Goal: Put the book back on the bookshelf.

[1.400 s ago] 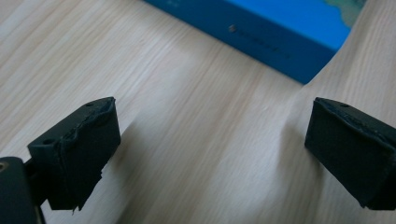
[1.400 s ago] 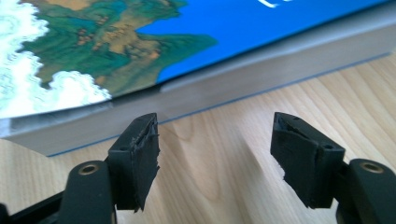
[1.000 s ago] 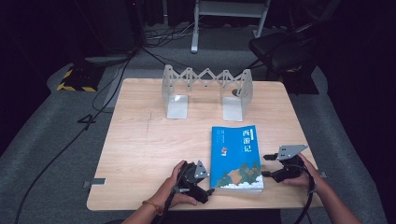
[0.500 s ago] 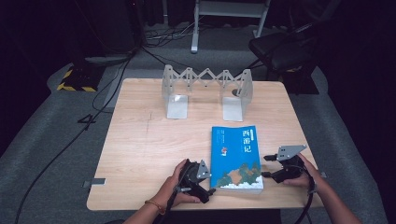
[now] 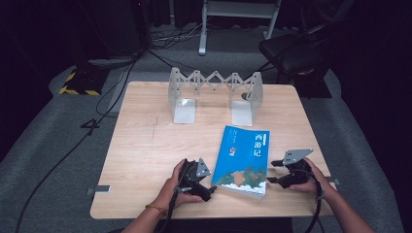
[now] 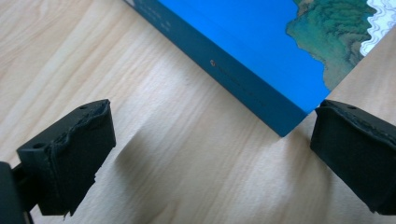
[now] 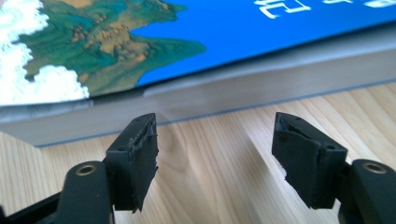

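A blue book with white characters and a green landscape on its cover lies flat on the wooden table, near the front edge. My left gripper rests just left of the book's spine, at its near corner, jaws wide open and empty. The left gripper view has that dark blue spine running diagonally above the open fingers. My right gripper sits at the book's right side, open, facing the page edge. Nothing is between its fingers.
A silver expandable book rack with two upright end plates stands at the back middle of the table. A dark chair and cables lie on the floor beyond the table.
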The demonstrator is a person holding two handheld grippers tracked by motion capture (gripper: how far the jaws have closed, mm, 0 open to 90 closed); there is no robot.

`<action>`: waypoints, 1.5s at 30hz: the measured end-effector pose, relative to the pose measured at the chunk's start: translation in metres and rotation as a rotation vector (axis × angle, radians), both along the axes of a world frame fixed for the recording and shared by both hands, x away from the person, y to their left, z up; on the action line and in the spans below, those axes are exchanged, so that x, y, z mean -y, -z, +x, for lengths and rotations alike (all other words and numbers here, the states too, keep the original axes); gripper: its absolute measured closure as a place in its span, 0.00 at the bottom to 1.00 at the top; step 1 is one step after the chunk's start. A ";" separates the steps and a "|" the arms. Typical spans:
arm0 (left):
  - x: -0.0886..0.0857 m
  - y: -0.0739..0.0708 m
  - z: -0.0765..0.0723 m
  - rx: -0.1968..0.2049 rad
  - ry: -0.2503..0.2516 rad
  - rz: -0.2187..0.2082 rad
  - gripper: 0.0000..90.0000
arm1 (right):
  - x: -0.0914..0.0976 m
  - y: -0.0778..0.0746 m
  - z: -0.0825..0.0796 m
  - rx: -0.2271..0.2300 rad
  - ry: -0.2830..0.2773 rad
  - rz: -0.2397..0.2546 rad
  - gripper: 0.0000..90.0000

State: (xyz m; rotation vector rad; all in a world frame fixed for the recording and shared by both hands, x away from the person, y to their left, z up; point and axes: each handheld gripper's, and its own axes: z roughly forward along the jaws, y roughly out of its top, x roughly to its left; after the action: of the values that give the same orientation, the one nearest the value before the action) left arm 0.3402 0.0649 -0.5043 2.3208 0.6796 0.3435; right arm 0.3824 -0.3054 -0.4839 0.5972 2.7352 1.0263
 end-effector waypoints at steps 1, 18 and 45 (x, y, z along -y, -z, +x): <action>0.000 0.000 0.000 -0.001 -0.004 -0.001 0.01 | -0.003 0.001 0.000 0.003 0.004 -0.006 0.35; -0.016 -0.007 0.001 -0.024 -0.024 0.035 0.10 | -0.005 -0.013 -0.004 0.036 0.027 0.063 0.35; 0.076 -0.032 -0.025 0.022 0.153 -0.061 0.32 | -0.035 -0.056 0.007 0.074 0.103 0.138 0.33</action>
State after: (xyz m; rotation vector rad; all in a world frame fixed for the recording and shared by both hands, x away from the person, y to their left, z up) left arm 0.3157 -0.0107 -0.4719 2.2909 0.4910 0.2737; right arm 0.3896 -0.2700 -0.4281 0.6985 2.5563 1.1933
